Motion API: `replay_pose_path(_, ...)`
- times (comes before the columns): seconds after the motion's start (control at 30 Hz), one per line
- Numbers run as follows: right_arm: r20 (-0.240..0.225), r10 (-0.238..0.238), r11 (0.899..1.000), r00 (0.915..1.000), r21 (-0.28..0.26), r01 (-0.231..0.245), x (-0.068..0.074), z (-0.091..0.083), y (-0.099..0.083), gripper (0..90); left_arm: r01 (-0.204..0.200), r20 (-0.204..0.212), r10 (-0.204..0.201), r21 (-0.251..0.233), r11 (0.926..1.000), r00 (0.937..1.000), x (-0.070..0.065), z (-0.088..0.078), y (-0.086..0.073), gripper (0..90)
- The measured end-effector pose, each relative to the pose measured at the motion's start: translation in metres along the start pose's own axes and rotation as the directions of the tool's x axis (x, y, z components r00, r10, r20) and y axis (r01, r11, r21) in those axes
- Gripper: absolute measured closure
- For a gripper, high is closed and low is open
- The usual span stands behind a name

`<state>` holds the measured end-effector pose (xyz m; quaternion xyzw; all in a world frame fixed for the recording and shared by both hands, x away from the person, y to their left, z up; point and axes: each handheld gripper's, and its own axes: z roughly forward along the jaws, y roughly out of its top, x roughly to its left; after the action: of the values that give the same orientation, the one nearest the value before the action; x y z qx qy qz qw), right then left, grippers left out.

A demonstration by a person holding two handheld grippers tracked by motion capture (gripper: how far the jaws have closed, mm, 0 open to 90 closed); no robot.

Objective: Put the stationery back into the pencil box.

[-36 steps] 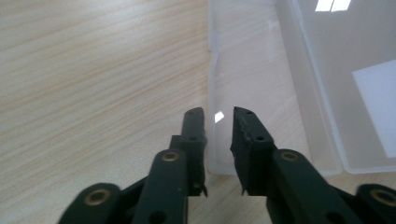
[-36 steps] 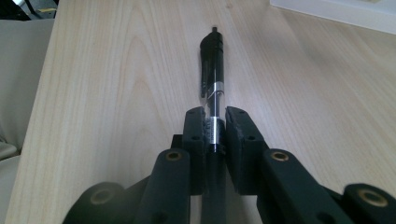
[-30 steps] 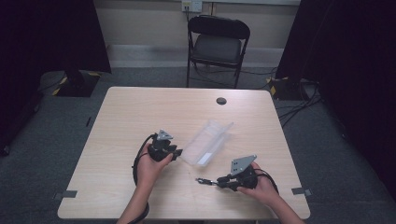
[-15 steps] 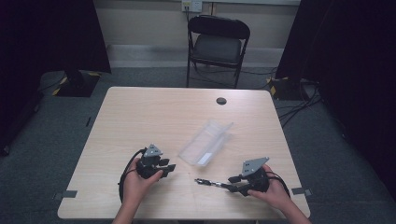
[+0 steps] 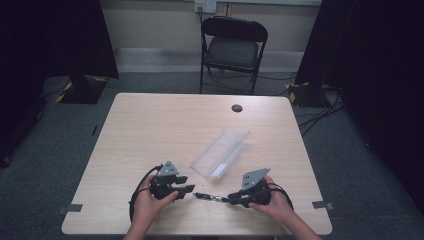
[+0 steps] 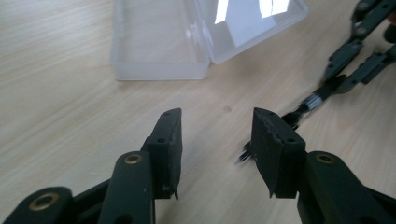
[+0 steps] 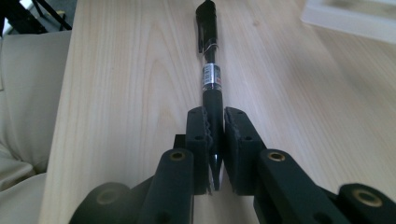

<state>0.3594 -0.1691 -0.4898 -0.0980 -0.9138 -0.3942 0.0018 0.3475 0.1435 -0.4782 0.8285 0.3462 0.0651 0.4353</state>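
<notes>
Since a second ago my left gripper (image 5: 186, 188) has been pulling back from beside the clear case (image 5: 220, 154) toward the near edge of the worktop (image 5: 150, 125), and its jaws have just been opening; they are now standing apart with nothing between them, bare wood showing through the gap in the left gripper view. Beside it, my right gripper (image 5: 231, 199) is clenching the black pen (image 7: 209, 70) by one end, the barrel lying level and its free end pointing toward the left gripper, just short of it. I am reading this as lining up a two-handed move on the pen, perhaps pulling its cap or passing it across, before it goes into the case. Farther out, the case is lying open and empty-looking near the middle of the worktop, well clear of both hands. Beyond it a small dark disc (image 5: 236, 108) is sitting near the far edge, and a folding chair (image 5: 232, 47) is standing behind. Motion blur is smearing the pen tip in the left gripper view, so I cannot tell capped end from writing end, and my forearms are running out of frame.
</notes>
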Motion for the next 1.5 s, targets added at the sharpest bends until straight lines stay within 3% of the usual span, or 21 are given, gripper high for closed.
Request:
replay_pose_path(0.17, -0.006, -0.032, 0.999, 0.9995, -0.006, 0.032, 0.000, 0.014, 0.011, 77.6, -0.009, 0.031, 0.009, 0.001, 1.0000, 0.9995, -0.003, 0.005, -0.004, 53.6)
replay_pose_path(0.3, 0.016, -0.033, 0.999, 0.9993, 0.005, 0.033, -0.002, 0.008, 0.007, 68.8, -0.003, 0.044, 0.004, -0.004, 1.0000, 0.9990, -0.005, 0.005, -0.005, 48.8)
replay_pose_path(0.5, 0.084, 0.029, 1.000, 0.9961, -0.008, -0.028, -0.010, -0.008, -0.008, 56.5, -0.029, 0.059, 0.029, -0.007, 0.9996, 0.9978, -0.011, 0.007, -0.007, 45.0)
replay_pose_path(0.57, 0.129, 0.043, 0.999, 0.9907, -0.008, -0.042, -0.012, -0.011, -0.011, 55.4, -0.037, 0.051, 0.037, -0.004, 0.9993, 0.9980, -0.012, 0.006, -0.008, 44.0)
replay_pose_path(0.73, 0.176, 0.070, 0.998, 0.9819, -0.013, -0.069, -0.016, -0.015, -0.015, 48.1, -0.048, 0.061, 0.048, 0.000, 0.9988, 0.9970, -0.017, 0.005, -0.010, 41.5)
replay_pose_path(0.87, 0.191, 0.102, 0.995, 0.9763, -0.035, -0.097, -0.020, -0.021, -0.019, 41.7, -0.065, 0.077, 0.064, 0.003, 0.9979, 0.9949, -0.019, 0.004, -0.012, 40.6)
replay_pose_path(1.07, 0.218, 0.137, 0.991, 0.9663, -0.036, -0.133, -0.024, -0.034, -0.032, 31.4, -0.035, 0.103, 0.035, -0.001, 0.9994, 0.9941, -0.021, 0.007, -0.016, 36.9)
replay_pose_path(1.2, 0.236, 0.184, 0.982, 0.9541, -0.074, -0.171, -0.026, -0.039, -0.044, 28.8, -0.087, 0.069, 0.084, 0.040, 0.9954, 0.9941, -0.023, 0.013, -0.020, 37.5)
replay_pose_path(1.23, 0.235, 0.197, 0.980, 0.9518, -0.083, -0.182, -0.027, -0.040, -0.045, 27.5, -0.103, 0.062, 0.101, 0.030, 0.9942, 0.9929, -0.023, 0.014, -0.020, 38.0)
replay_pose_path(1.3, 0.261, 0.182, 0.983, 0.9482, -0.068, -0.170, -0.028, -0.041, -0.046, 27.1, -0.134, 0.064, 0.132, 0.029, 0.9906, 0.9893, -0.022, 0.015, -0.020, 40.7)
replay_pose_path(1.37, 0.268, 0.180, 0.983, 0.9464, -0.072, -0.166, -0.029, -0.042, -0.048, 27.1, -0.160, 0.037, 0.158, 0.036, 0.9865, 0.9867, -0.022, 0.014, -0.021, 45.7)
replay_pose_path(1.5, 0.290, 0.178, 0.984, 0.9405, -0.079, -0.162, -0.031, -0.043, -0.051, 27.1, -0.194, 0.043, 0.192, 0.027, 0.9807, 0.9804, -0.021, 0.013, -0.022, 57.0)
